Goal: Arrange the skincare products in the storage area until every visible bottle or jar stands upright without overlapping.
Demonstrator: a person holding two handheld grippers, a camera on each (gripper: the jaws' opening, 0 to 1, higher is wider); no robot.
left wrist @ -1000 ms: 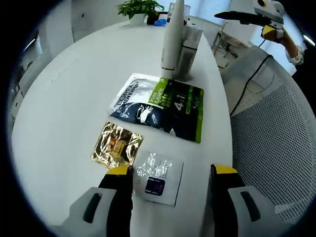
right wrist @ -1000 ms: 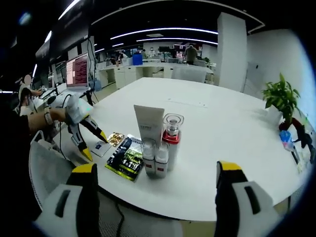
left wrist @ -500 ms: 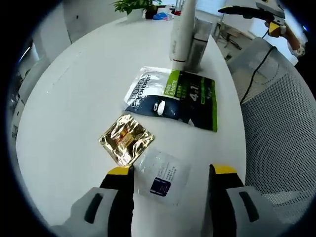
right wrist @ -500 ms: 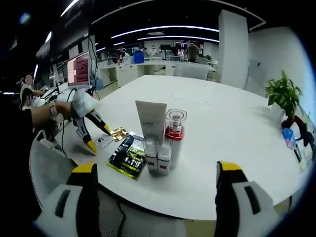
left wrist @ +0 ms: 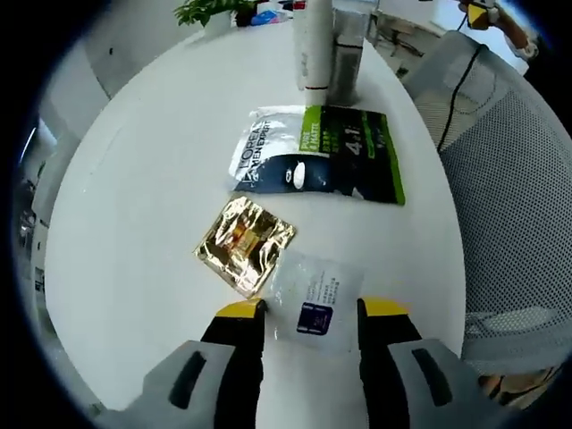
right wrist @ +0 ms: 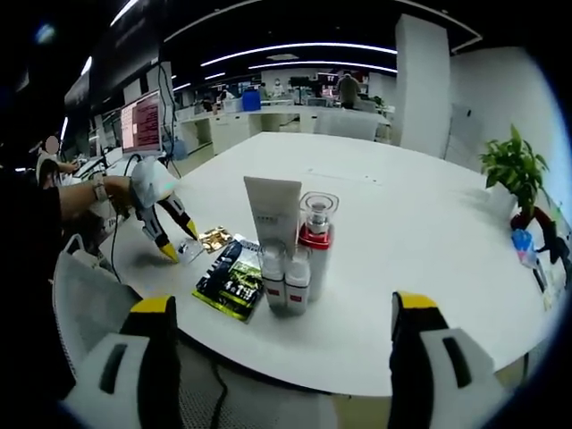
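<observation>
In the left gripper view the left gripper (left wrist: 307, 308) is down at the round white table (left wrist: 143, 179) with its yellow-tipped jaws set either side of a small flat white sachet with a dark blue square label (left wrist: 315, 291), parted and not yet pinching it, though whether the tips touch its edges is hard to make out. Touching that sachet's far corner lies a crinkled gold foil sachet (left wrist: 244, 243), and beyond it a larger flat pouch printed in white, dark navy and green (left wrist: 317, 162). At the far end of the pouch stand a tall white tube (left wrist: 313, 45) and a clear-walled bottle (left wrist: 347, 49), both cut off by the top of the view. The right gripper view shows the cluster from the other side (more legibly): the white tube (right wrist: 272, 213), a clear-capped pump bottle with a red collar (right wrist: 315, 246) and two small white bottles with red bands (right wrist: 283, 280), all upright and packed close together beside the pouch (right wrist: 232, 281). The right gripper (right wrist: 279, 313) hangs off the table edge, jaws spread wide and empty. A green potted plant (right wrist: 511, 174) stands far off, its pot hard to read.
</observation>
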